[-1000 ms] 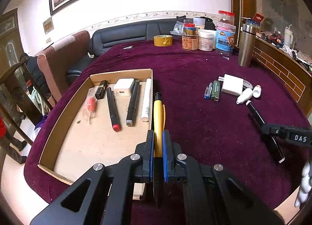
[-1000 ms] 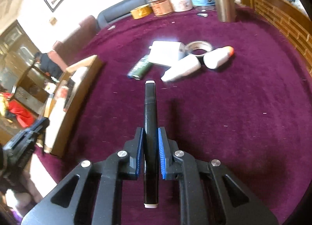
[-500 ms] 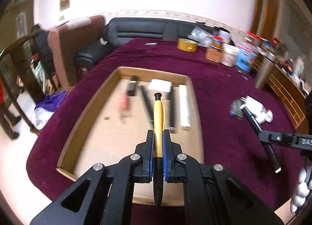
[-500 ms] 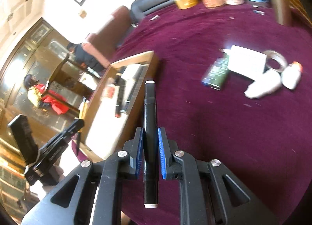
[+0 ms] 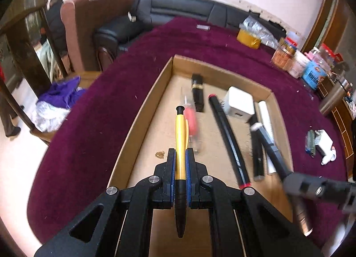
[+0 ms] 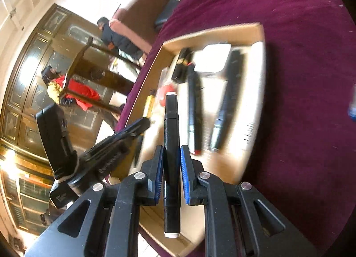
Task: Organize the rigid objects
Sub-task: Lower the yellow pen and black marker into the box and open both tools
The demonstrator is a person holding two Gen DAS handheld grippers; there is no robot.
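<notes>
Mid-sort over the box (image 5: 142, 121): left gripper (image 5: 180, 168) pinching a yellow pen (image 5: 179, 136), right gripper (image 6: 171, 163) clamping a black marker (image 6: 170, 123); several items boxed, others loose on the cloth (image 5: 106, 105).

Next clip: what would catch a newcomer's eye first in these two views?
The yellow pen clamped in the left gripper and the black marker clamped in the right gripper, both poised over the cardboard tray. The tray already holds markers and a white charger, on a purple tablecloth.
</notes>
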